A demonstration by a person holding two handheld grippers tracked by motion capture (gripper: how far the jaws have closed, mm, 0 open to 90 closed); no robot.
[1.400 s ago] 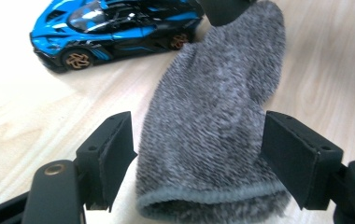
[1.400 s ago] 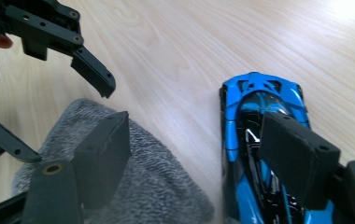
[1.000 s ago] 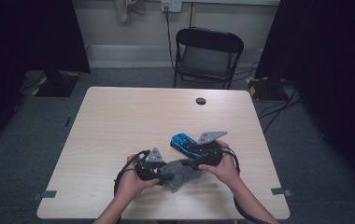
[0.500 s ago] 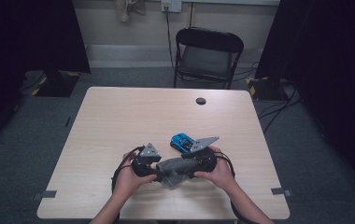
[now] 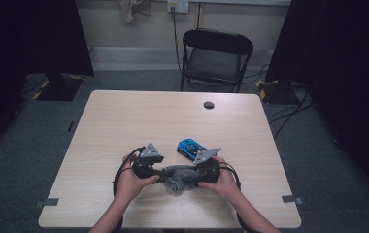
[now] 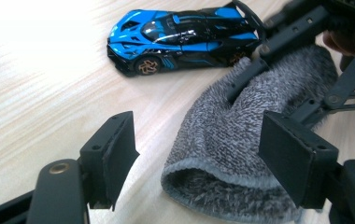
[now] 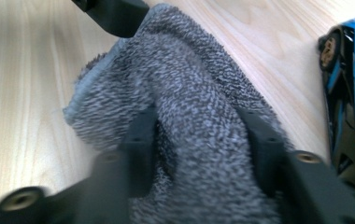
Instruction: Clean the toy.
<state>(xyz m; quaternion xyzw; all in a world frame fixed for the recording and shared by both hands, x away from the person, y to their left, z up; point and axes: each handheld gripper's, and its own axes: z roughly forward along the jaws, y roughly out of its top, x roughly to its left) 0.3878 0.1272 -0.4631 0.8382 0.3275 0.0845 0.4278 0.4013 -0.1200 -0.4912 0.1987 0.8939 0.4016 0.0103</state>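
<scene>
A grey fuzzy sock point(image 5: 178, 176) lies near the table's front edge between my two grippers. My right gripper point(image 7: 199, 140) has just been closing and now pinches the sock point(image 7: 199, 84), which bulges between its fingers point(image 7: 140, 140). My left gripper point(image 6: 203, 158) has just been opening; its jaws stand wide around the sock's cuff point(image 6: 213, 177), the left pad point(image 6: 115, 156) apart from it. In the high view the left gripper point(image 5: 163, 174) and the right gripper point(image 5: 194, 174) point at each other. A blue and black toy car point(image 5: 188, 147) point(image 6: 180, 35) point(image 7: 353, 93) sits just beyond the sock.
The light wooden table point(image 5: 124, 121) has a small dark round hole point(image 5: 208, 105) near its far edge. A black folding chair point(image 5: 216, 58) stands behind the table. Dark curtains hang at both sides of the room.
My right gripper has come down and leftward onto the sock and closed on it. The left hand has stayed near the same spot, its jaws now wider.
</scene>
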